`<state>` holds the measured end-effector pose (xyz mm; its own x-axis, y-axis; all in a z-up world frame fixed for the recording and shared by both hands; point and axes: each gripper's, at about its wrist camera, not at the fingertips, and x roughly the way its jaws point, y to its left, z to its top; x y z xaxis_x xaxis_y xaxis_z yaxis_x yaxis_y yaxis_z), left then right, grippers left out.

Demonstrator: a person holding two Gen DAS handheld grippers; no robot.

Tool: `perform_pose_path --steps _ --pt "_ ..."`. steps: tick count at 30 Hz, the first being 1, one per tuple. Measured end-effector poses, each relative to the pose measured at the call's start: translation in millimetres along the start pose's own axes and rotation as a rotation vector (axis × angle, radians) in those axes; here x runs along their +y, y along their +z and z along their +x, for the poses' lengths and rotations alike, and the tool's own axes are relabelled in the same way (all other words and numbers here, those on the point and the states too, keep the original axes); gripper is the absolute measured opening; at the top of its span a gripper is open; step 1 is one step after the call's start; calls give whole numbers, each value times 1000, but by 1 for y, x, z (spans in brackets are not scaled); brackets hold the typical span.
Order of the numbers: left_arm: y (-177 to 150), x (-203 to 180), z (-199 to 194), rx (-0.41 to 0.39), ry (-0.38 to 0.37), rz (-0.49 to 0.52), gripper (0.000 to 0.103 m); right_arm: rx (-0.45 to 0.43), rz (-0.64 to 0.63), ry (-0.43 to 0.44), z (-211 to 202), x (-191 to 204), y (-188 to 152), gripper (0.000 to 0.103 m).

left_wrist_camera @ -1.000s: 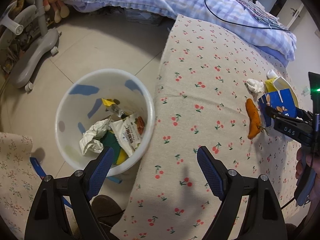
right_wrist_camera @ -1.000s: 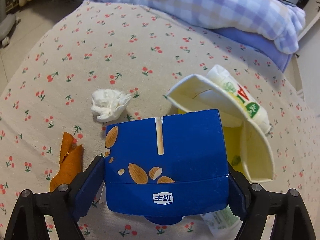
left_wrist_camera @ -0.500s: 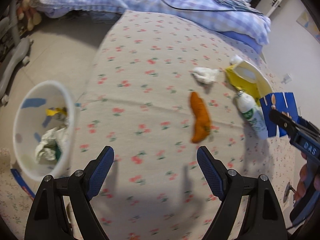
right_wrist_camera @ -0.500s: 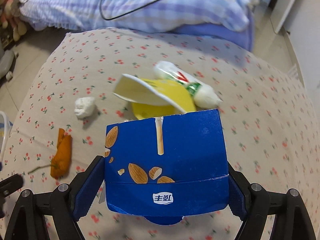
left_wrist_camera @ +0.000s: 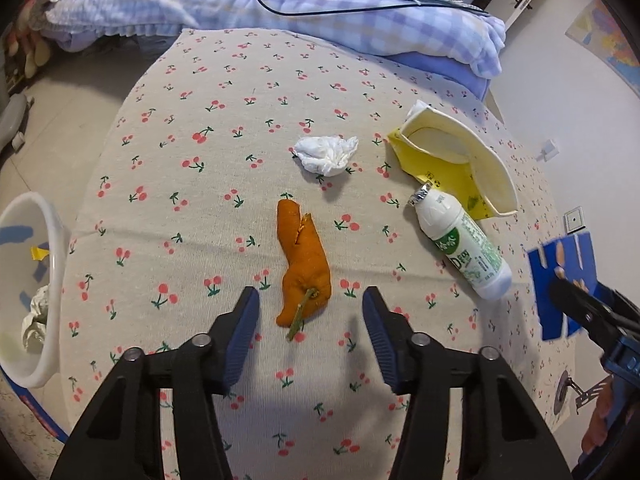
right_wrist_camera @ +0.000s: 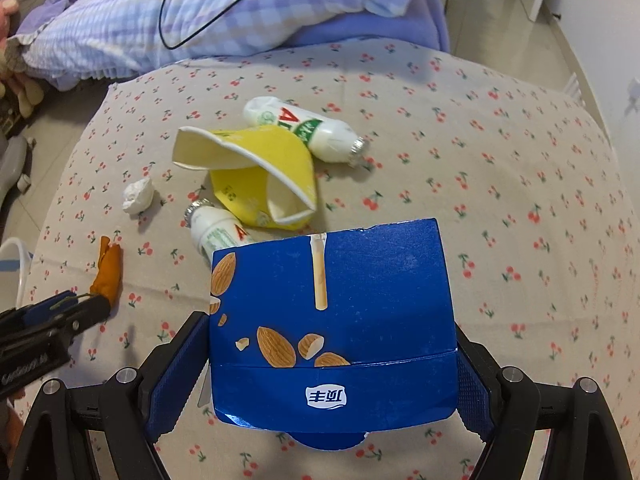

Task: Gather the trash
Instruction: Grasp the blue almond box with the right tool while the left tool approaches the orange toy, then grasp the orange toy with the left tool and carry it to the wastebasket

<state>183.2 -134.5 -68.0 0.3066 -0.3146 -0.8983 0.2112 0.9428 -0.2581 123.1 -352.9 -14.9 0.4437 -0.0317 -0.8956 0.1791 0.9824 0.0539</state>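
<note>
An orange peel (left_wrist_camera: pixel 304 264) lies on the cherry-print tablecloth (left_wrist_camera: pixel 224 128). My left gripper (left_wrist_camera: pixel 309 308) hangs just above its near end, and its jaws are closing. The stem end of the peel sits between the pads without touching them. My right gripper (right_wrist_camera: pixel 328 340) is shut on a blue almond carton (right_wrist_camera: pixel 332 312), held up off the table at the right, and also shows in the left wrist view (left_wrist_camera: pixel 560 288). A crumpled tissue (left_wrist_camera: pixel 326 154), a squashed yellow paper cup (left_wrist_camera: pixel 452 160) and a white bottle (left_wrist_camera: pixel 464 244) lie beyond the peel.
A white bin (left_wrist_camera: pixel 60 240) holding trash stands on the floor off the table's left edge. A second white bottle (right_wrist_camera: pixel 304 128) lies behind the cup. A bed with checked bedding (left_wrist_camera: pixel 320 12) and a black cable borders the far side.
My left gripper swung from above the bin to over the table, down to the peel, and its jaws narrowed. My right gripper lifted the blue carton off the table and rolled.
</note>
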Motion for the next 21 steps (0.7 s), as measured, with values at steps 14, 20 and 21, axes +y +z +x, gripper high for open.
perform_pose_path --steps 14,20,21 --pt "3 1 4 -13 22 3 24 19 28 -10 -2 -19 -13 90" --pt "1 3 -12 -37 13 4 23 6 18 -5 -7 -14 -13 90" --pt "1 5 -14 -41 13 3 23 2 15 -2 -8 -12 -13 90"
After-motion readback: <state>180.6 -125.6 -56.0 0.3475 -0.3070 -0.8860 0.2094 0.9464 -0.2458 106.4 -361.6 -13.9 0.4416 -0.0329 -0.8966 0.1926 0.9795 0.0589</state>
